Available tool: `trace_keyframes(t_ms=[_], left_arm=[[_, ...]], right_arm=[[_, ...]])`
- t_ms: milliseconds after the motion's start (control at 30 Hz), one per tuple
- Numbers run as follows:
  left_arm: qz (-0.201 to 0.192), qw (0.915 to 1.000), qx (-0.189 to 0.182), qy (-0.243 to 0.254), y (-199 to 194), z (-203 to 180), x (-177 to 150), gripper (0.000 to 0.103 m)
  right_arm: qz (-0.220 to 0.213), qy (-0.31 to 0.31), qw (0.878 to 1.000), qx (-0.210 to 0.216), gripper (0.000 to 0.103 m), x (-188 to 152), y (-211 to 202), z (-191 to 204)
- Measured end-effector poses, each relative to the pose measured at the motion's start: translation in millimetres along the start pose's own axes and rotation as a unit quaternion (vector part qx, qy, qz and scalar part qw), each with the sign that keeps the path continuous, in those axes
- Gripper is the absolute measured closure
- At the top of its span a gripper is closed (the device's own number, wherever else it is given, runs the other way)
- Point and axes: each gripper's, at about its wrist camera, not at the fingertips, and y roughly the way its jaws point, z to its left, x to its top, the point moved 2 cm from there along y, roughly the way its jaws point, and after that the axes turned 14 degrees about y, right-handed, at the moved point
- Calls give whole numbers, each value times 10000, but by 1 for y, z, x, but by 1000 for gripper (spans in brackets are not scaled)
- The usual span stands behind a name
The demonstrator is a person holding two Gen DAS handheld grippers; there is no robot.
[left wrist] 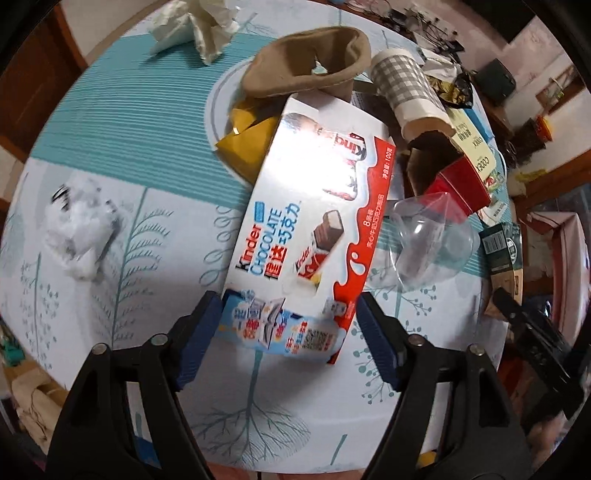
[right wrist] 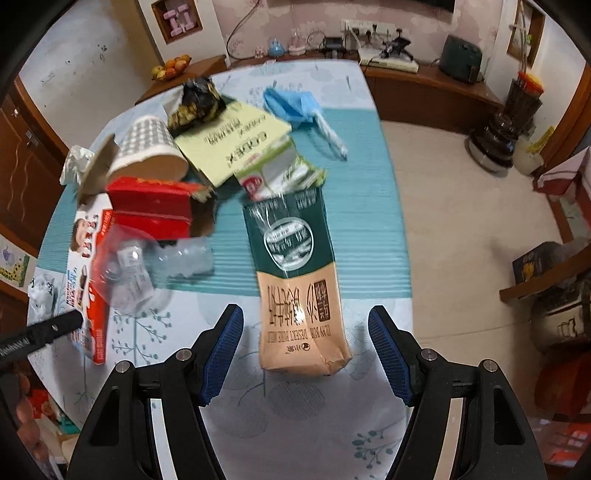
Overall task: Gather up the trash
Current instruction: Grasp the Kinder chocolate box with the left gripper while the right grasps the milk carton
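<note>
In the left wrist view my left gripper (left wrist: 286, 325) has its blue pads against both sides of the near end of a white and red Kinder chocolate box (left wrist: 306, 206), which lies on the table. The box also shows in the right wrist view (right wrist: 86, 273). In the right wrist view my right gripper (right wrist: 306, 347) is open, its pads apart on either side of the near end of a green and tan milk carton (right wrist: 295, 280) lying flat; they do not touch it.
On the patterned tablecloth (left wrist: 129, 147) lie crumpled tissues (left wrist: 199, 29), a crushed white wrapper (left wrist: 81, 229), a brown pulp tray (left wrist: 310, 62), a checked paper cup (left wrist: 406, 88), a red box (left wrist: 461, 184), clear plastic packaging (left wrist: 428, 240) and a blue mask (right wrist: 291, 107). The table edge and floor (right wrist: 461, 206) are at the right.
</note>
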Motion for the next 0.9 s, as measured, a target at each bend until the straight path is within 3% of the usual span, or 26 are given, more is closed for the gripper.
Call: trace_keyframes(t_ms=[200, 433, 733, 900], left_arm=[[8, 9992, -390, -87, 13, 25, 28, 29], [13, 9971, -758, -105, 36, 51, 54, 25], [-278, 9935, -973, 518, 47, 49, 74, 22], [-408, 9895, -1275, 544, 48, 50, 75, 57]], right_arm=[[70, -84, 9999, -28, 32, 3, 23, 1], [-13, -301, 9995, -80, 46, -2, 32, 12], [-171, -493, 9984, -204, 52, -4, 29, 17], [-179, -544, 9982, -191, 53, -21, 18, 14]])
